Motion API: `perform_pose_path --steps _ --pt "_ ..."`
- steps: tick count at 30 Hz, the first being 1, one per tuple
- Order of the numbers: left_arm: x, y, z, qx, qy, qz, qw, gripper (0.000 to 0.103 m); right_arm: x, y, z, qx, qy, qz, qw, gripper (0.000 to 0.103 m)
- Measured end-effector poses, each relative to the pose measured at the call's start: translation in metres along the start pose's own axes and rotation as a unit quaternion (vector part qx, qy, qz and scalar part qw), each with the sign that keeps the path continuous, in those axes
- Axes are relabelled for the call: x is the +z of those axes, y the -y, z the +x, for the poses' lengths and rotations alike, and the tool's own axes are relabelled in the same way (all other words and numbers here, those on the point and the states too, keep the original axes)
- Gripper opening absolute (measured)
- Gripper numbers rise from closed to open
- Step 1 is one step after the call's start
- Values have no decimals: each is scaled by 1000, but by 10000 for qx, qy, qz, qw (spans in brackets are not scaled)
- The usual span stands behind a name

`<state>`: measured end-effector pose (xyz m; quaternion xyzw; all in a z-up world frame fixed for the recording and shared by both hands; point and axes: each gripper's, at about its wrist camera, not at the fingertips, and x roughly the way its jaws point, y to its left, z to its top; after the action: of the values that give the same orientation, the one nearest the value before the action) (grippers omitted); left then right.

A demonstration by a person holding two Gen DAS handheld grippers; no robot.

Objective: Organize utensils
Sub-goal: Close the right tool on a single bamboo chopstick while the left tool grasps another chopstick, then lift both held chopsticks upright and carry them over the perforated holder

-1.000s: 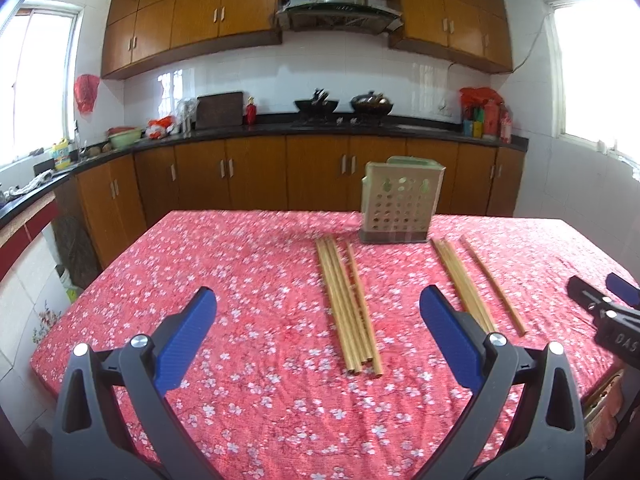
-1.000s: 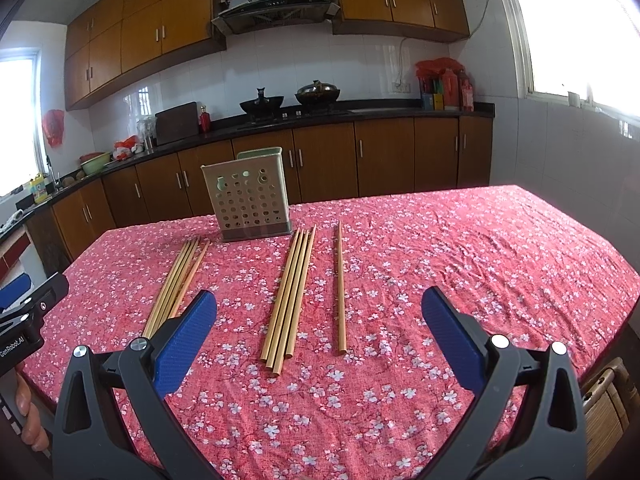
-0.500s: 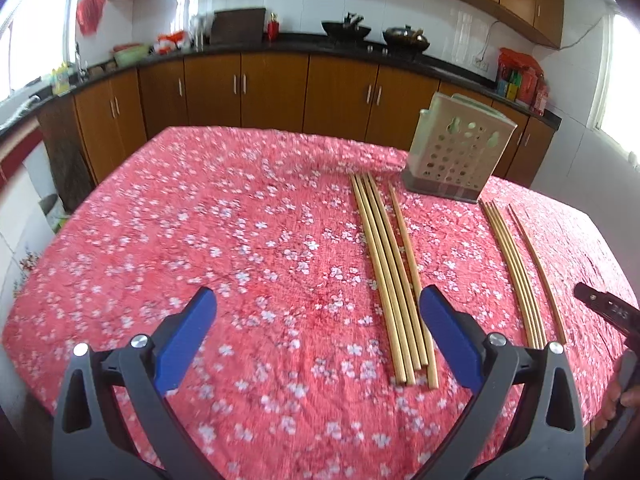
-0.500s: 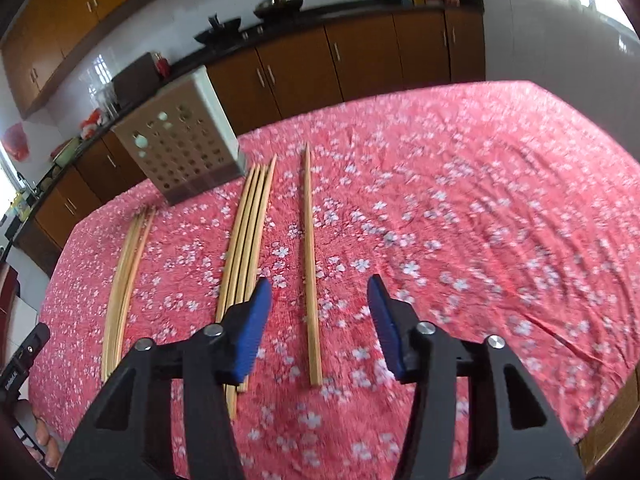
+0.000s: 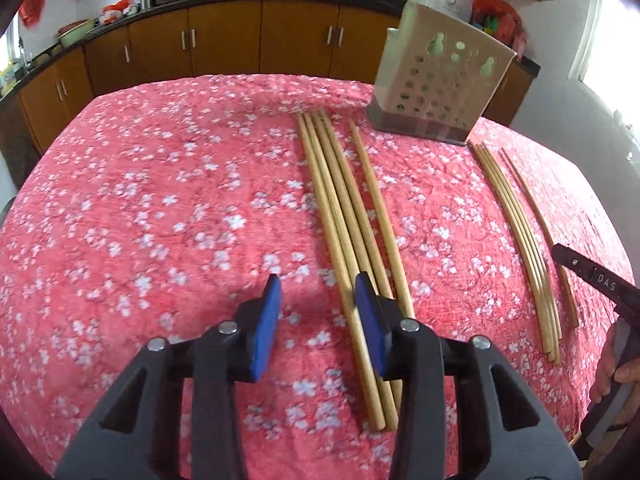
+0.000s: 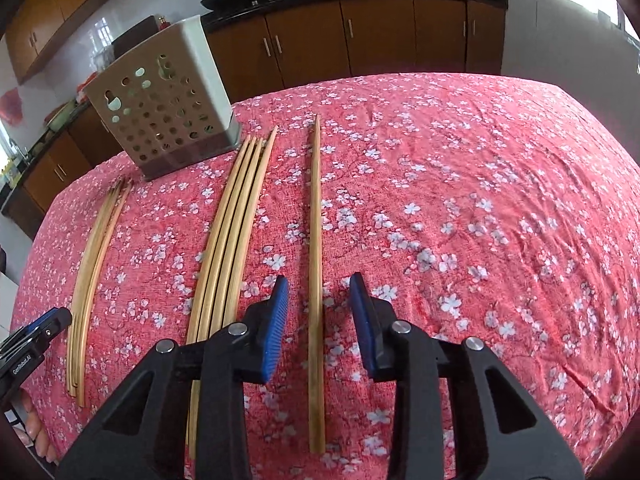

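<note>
Wooden chopsticks lie in groups on the red floral tablecloth. My left gripper [image 5: 318, 292] is open, low over the cloth, just left of the near ends of the left bundle [image 5: 340, 216]. A perforated grey utensil holder [image 5: 438, 92] stands at the far side. My right gripper [image 6: 319, 294] is open and straddles a single chopstick [image 6: 316, 240], which lies between the blue pads without contact. A bundle of several chopsticks [image 6: 228, 236] lies left of it; the holder [image 6: 164, 108] stands beyond.
The tablecloth [image 5: 160, 208] covers the whole table. Another bundle [image 5: 516, 236] lies at the right in the left wrist view, near the other gripper [image 5: 592, 276]. Kitchen cabinets [image 6: 344, 36] and counters run behind the table.
Both grippers have tilted down and dropped toward the table. Both jaws have narrowed from wide open. The right one now sits around the single chopstick; the left one reached the left bundle's near ends.
</note>
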<state>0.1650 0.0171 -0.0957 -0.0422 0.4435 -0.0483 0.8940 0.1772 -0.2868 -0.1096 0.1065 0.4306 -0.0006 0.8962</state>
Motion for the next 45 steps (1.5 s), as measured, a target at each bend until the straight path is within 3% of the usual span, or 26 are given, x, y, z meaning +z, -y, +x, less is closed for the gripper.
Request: perform_pose_path --steps 9,10,11,13,19,24,42,45 --pt "9 -3 10 306 -50 177 9994 27 7 -13 12 -211 69 -257 9994 33" --pt "10 -2 12 363 -42 209 9991 22 7 -15 14 -222 76 -309 9992 33" --pt "13 -3 14 431 -37 240 9988 16 7 -16 15 -238 86 -364 9990 31" --pt "19 -8 19 524 -20 224 9984 9 9 -16 18 -323 131 -449 9984 13" --pt "41 -45 31 754 79 -183 9970 9 27 2 29 -319 163 -249 9990 8" --pt "48 -67 33 561 196 -396 9974 9 35 13 37 -271 224 -60 9994 8" --pt "25 -63 13 586 145 -115 9981 8 16 13 18 -206 175 -176 9995 8" --pt "26 -66 3 582 223 -166 9979 8 18 15 6 -117 358 -119 9992 8"
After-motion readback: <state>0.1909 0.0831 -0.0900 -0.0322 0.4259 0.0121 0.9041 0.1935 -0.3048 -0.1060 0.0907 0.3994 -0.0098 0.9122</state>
